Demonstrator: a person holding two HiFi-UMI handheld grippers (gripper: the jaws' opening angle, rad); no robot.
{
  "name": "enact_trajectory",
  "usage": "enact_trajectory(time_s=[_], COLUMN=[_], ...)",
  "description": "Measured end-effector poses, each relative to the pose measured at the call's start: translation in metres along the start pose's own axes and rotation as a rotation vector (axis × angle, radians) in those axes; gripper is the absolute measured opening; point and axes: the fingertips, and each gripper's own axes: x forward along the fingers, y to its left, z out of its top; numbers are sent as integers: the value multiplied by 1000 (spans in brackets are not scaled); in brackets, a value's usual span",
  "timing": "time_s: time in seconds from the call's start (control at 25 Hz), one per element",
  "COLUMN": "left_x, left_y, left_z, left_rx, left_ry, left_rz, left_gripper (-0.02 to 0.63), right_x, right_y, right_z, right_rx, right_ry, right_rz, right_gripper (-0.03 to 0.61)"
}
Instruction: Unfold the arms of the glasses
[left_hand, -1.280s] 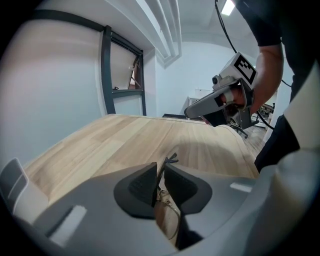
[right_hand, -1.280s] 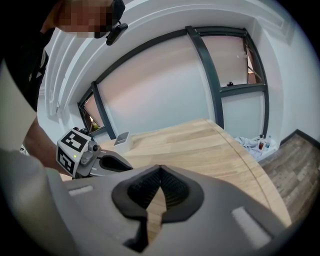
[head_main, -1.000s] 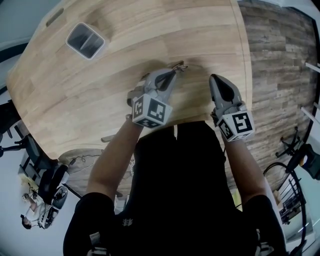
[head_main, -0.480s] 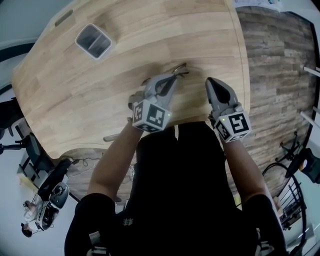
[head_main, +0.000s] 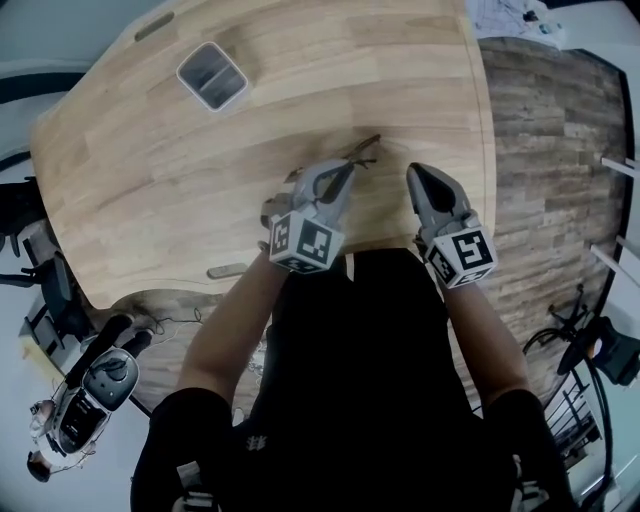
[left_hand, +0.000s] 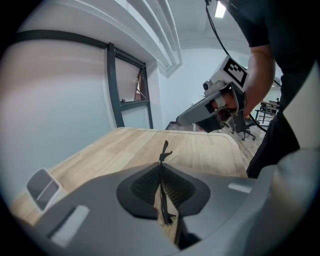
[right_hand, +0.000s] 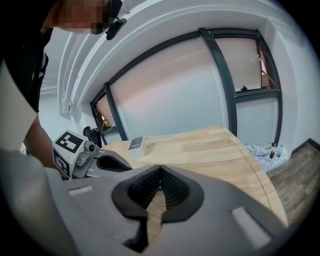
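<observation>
My left gripper (head_main: 345, 172) is shut on a pair of thin dark glasses (head_main: 362, 152) and holds them just over the wooden table (head_main: 150, 180). In the left gripper view the glasses (left_hand: 163, 186) show edge-on, pinched between the ribbed pads (left_hand: 145, 184), with one end (left_hand: 165, 149) sticking out past the left gripper (left_hand: 161, 169). How far the arms are folded is hidden. My right gripper (head_main: 416, 174) hovers a short way to the right of the glasses and does not touch them. The right gripper (right_hand: 159, 171) is shut with nothing between its pads.
A small grey open box (head_main: 212, 75) stands at the table's far left and shows again as the box (right_hand: 135, 144). A flat grey piece (head_main: 226, 270) lies on the near table edge. Plank floor (head_main: 550, 160) runs along the right, with crumpled cloth (head_main: 505, 15) on it.
Both grippers have risen a little above the table. The glasses came up with the left gripper. The right gripper stayed shut and beside them.
</observation>
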Motion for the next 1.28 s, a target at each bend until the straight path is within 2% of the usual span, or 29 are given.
enact_trajectory(time_s=[0.4,0.96,1.28], left_x=[-29,-65,-77], left_y=[8,23,13], left_z=[-3,-22,-24], left_rx=[-20,-44,-64], left_ry=[-20,-13,-9], left_rz=[58,109,144], left_gripper=[20,20,20], right_x=[9,33,27], right_y=[29,51,57], right_z=[8,31,32], right_rx=[-25,-88,-112], right_ry=[5,19,25], right_rz=[58,84,110], right_gripper=[0,0,0])
